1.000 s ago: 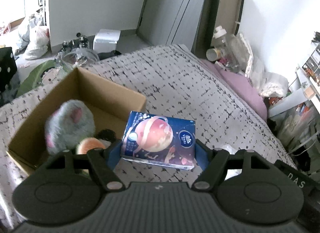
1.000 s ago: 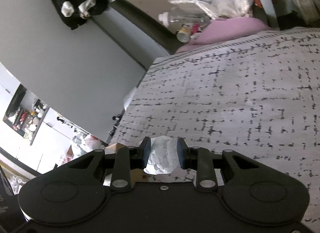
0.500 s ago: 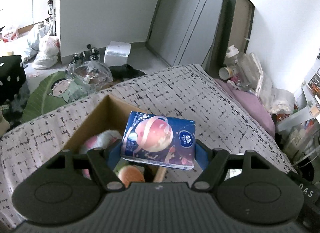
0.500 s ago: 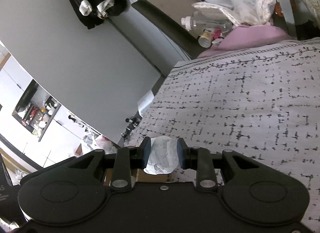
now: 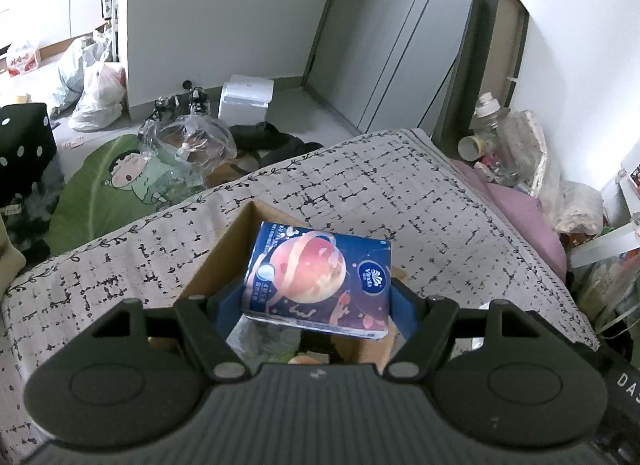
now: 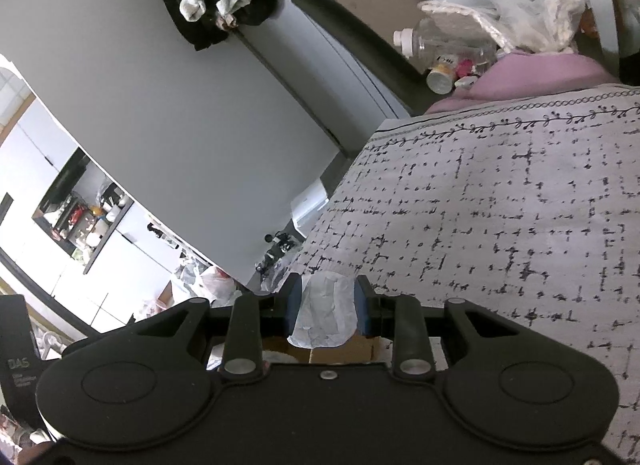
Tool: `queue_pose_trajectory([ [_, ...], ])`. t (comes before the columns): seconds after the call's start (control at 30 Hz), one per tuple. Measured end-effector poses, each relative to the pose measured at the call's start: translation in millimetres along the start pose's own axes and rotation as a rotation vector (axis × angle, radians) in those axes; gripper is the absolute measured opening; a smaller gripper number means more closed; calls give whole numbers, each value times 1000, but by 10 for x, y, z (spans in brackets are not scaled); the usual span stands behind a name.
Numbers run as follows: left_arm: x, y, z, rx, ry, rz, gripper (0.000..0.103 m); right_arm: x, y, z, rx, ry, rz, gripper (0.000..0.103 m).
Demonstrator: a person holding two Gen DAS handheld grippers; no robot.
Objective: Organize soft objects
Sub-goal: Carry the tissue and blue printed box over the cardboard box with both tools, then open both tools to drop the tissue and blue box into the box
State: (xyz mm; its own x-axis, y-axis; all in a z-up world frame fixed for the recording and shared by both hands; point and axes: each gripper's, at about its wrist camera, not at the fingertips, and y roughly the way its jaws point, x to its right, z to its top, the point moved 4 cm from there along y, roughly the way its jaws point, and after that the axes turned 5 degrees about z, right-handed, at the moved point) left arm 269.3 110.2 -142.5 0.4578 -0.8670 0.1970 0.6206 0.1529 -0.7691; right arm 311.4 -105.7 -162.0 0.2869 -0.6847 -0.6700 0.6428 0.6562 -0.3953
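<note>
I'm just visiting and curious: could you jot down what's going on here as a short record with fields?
Setting: patterned bedspread
Left gripper: clamped on a blue tissue pack, held above the cardboard box
Right gripper: pinching a white crumpled wrapper
Box contents: mostly hidden

Glossy printed plastic wrap on the tissue pack (image 5: 318, 283); plain matt brown card on the box (image 5: 218, 261). Woven, matt cloth on the bedspread (image 5: 400, 193); crinkled white wrap on the small packet (image 6: 325, 315).
</note>
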Motion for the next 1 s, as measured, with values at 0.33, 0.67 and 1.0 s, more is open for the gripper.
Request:
queue_pose_trajectory([
  [0.33, -136, 271, 109, -33, -3, 1, 74, -124, 222, -64, -5, -23, 17, 28],
  [0.67, -270, 408, 153, -54, -18, -16, 76, -263, 488, -192, -40, -51, 25, 28],
  [1.0, -301, 417, 128, -96, -7, -1, 77, -348, 530, -293, -75, -57, 75, 56],
])
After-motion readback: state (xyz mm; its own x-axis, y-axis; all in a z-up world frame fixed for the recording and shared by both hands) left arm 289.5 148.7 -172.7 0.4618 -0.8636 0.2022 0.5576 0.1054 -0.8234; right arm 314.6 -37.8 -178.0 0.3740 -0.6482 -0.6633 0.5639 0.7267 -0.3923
